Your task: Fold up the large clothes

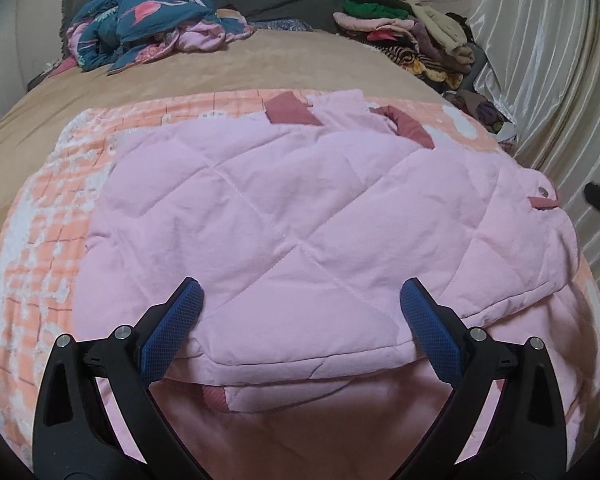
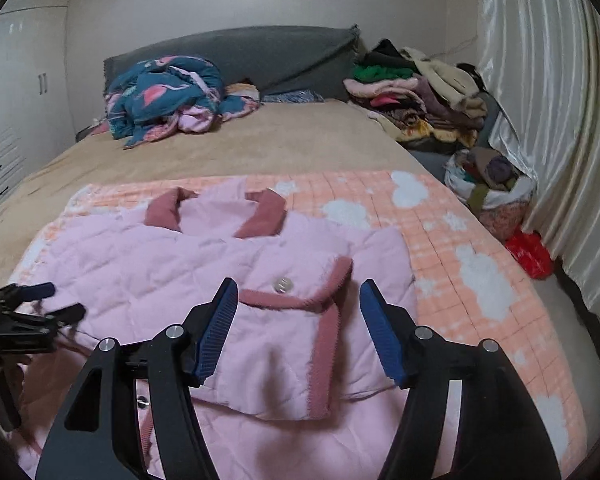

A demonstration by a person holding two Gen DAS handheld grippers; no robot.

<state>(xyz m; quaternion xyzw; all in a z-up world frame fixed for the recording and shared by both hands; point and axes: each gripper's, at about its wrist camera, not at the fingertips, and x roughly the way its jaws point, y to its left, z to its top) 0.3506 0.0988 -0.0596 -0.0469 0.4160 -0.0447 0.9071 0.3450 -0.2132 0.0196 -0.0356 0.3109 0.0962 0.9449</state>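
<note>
Left claw: the left claw (image 1: 300, 312) is spread wide and holds nothing; it sits low over the near hem of the jacket (image 1: 300, 220), its blue pads (image 1: 172, 328) either side of the padded edge.
Right claw: the right claw (image 2: 298, 320) is also wide and empty, poised over the folded-in panel with the dark pink trim (image 2: 324, 344) and the button (image 2: 281, 283).
Jacket: a pink quilted jacket lies flat on the orange blanket (image 2: 460, 248) at the near end of the bed (image 2: 240, 148), collar (image 2: 260, 216) at the far side, hem towards the claws. One side already looks turned in over the body.
Handling: by the look of it, soft, puffy and light, with some spring in the padding; folds will likely bulge and creep open. The shell looks smooth, so a shallow pinch may slip.
Where to hold: I would take the hem or the trimmed edge, where the layers are stitched and firmer, with a deep bite through all layers, one claw at each corner of the edge to be folded.
Risk: catching the blanket with the jacket.
Farther: a crumpled teal duvet (image 2: 164, 96) near the headboard (image 2: 240, 52); a clothes pile (image 2: 412, 96) by the curtain (image 2: 540, 120).
</note>
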